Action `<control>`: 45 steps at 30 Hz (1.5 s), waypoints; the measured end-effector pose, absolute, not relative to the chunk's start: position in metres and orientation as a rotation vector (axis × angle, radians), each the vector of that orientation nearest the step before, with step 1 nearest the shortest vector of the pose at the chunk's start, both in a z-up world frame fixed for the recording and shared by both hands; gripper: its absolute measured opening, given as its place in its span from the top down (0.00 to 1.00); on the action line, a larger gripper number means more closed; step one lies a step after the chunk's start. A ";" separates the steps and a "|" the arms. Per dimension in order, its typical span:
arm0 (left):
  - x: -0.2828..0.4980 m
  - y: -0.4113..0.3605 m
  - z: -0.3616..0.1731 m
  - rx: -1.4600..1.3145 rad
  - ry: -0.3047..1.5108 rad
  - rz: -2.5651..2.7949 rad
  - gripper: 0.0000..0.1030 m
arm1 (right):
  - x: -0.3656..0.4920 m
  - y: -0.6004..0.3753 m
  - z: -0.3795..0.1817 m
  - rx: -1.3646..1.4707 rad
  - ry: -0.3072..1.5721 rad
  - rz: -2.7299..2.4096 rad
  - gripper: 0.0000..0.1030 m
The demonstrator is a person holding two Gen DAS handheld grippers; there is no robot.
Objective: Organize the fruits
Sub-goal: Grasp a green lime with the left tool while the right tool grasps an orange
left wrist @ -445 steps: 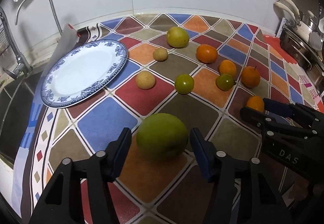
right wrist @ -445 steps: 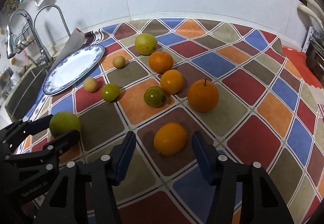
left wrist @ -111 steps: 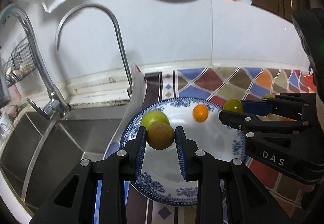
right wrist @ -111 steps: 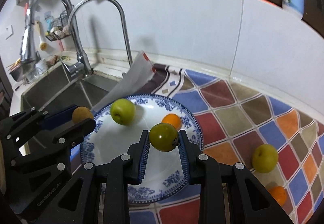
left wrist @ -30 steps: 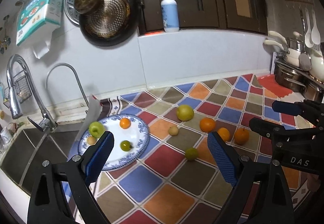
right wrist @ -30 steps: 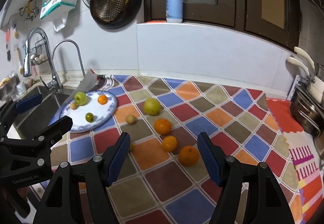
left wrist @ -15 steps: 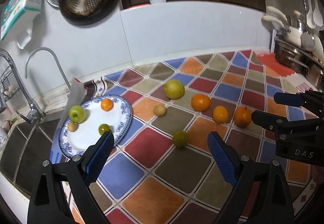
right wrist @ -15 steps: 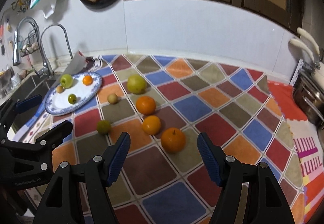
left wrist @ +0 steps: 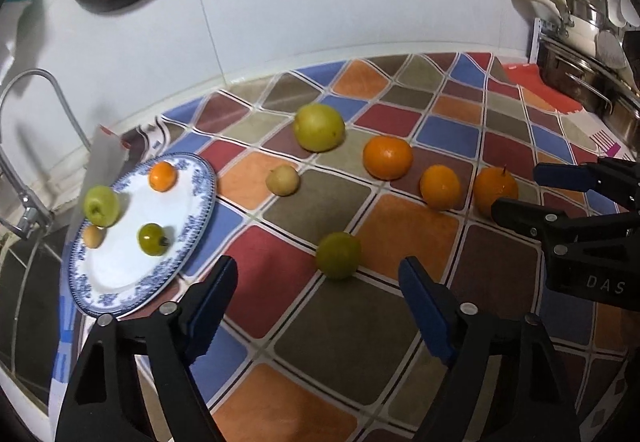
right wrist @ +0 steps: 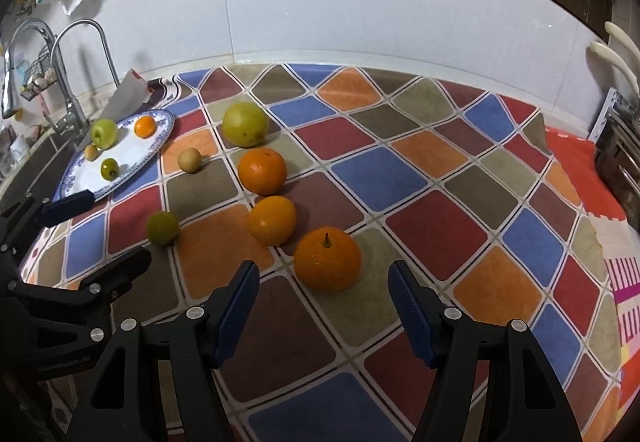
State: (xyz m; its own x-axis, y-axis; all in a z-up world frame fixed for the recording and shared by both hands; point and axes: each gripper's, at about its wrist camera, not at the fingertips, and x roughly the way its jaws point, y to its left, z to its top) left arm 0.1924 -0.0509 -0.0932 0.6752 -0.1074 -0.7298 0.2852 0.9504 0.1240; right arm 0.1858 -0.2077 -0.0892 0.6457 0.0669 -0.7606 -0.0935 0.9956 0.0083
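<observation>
With both grippers, left [left wrist: 318,308] and right [right wrist: 323,304], wide and empty, the round orange [right wrist: 327,259] just ahead of the right one risked rolling if nudged off-centre.

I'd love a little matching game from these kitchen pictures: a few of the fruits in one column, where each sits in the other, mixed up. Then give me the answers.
Things:
1. green apple
2. stemmed orange
3. small green fruit
4. big yellow-green fruit

Places:
A. on the mat, in front of the open left tongs
B. on the blue-rimmed plate
C. on the mat, farthest back toward the wall
D. on the mat, in front of the open right tongs

Pairs: 1-B, 2-D, 3-A, 4-C
</observation>
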 end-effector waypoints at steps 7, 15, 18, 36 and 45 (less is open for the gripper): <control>0.205 -0.055 -0.104 0.228 0.839 -0.262 0.37 | 0.196 -0.209 -0.098 -0.023 0.894 0.104 0.43; 0.218 -0.056 -0.114 0.204 0.883 -0.282 0.63 | 0.207 -0.210 -0.106 -0.013 0.917 0.119 0.52; 0.220 -0.055 -0.116 0.189 0.892 -0.287 0.72 | 0.209 -0.209 -0.107 -0.021 0.914 0.113 0.55; 0.198 -0.050 -0.083 0.167 0.813 -0.279 0.73 | 0.191 -0.202 -0.089 -0.017 0.862 0.128 0.59; 0.171 -0.040 -0.055 0.149 0.736 -0.270 0.73 | 0.170 -0.191 -0.062 -0.013 0.804 0.149 0.59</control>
